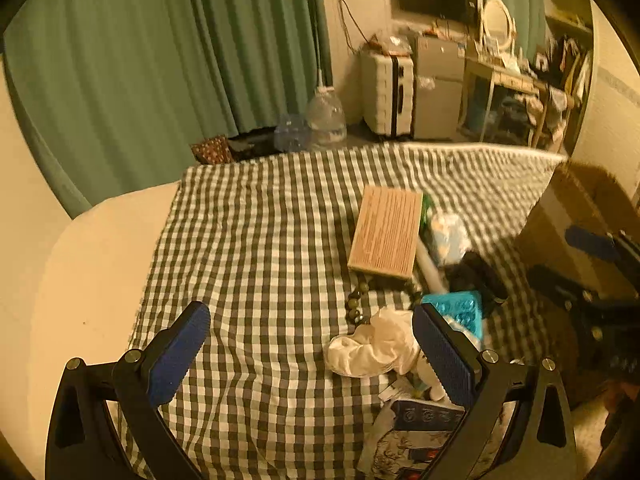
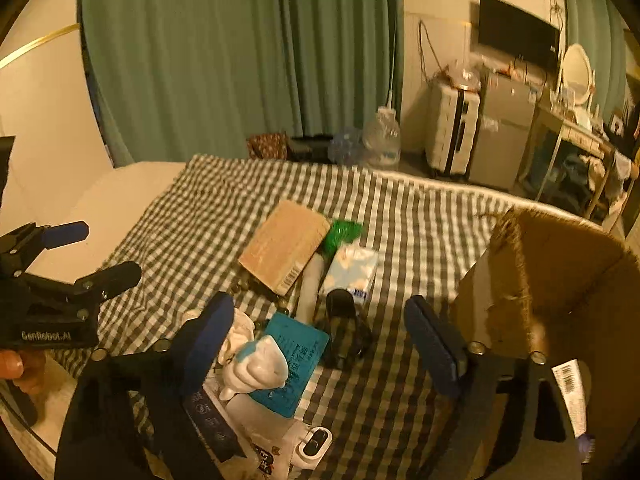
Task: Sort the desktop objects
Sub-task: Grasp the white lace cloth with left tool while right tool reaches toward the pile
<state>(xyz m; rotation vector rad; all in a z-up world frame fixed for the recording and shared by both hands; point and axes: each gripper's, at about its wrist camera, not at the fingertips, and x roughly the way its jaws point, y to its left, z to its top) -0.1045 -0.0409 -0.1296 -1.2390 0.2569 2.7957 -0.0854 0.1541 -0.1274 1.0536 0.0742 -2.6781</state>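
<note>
Both cams ride on the grippers and look forward and down along the fingers, fairly close over the checkered cloth. Left wrist view sits further left, facing the green curtain. Right wrist view sits to the right, beside the cardboard box. Both catch the wooden board and the clutter pile.

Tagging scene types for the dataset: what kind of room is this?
Probably a bedroom or small studio: the objects lie on a checked bedsheet over what looks like a mattress, with green curtains, a suitcase and a wall-mounted TV behind.
</note>
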